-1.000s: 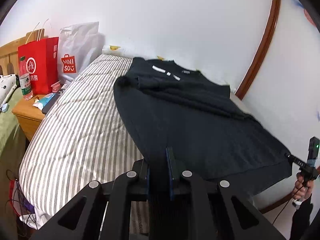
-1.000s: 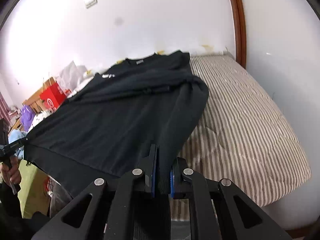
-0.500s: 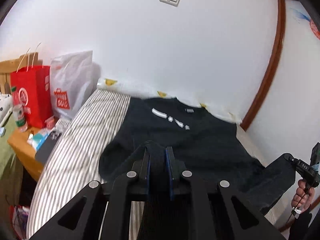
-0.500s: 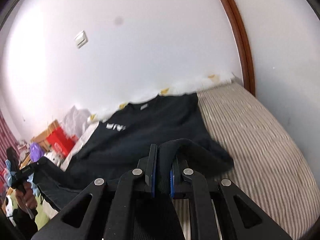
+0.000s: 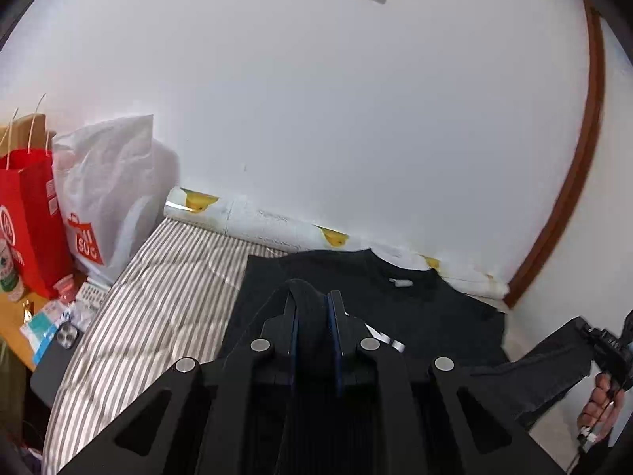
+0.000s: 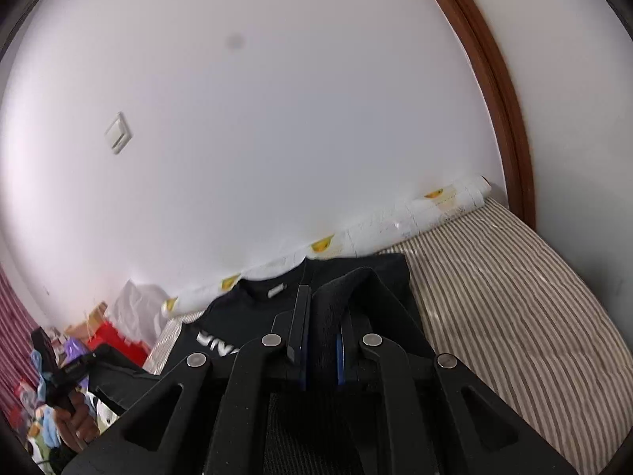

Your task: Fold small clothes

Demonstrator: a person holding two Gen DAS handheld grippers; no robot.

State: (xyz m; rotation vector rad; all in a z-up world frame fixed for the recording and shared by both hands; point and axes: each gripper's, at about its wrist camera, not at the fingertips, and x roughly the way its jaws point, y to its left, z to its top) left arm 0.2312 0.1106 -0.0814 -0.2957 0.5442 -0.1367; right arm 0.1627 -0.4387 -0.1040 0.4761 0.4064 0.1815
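We held the soft, limp black cotton T-shirt (image 5: 447,316) over the striped bed (image 5: 158,289), left tool (image 5: 312,316) and right tool (image 6: 322,332) each clamped on its hem corners, the best hold.

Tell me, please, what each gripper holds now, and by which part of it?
Both hold the black shirt. The left gripper and the right gripper each pinch a fold of its lower edge, lifted over the striped bed.
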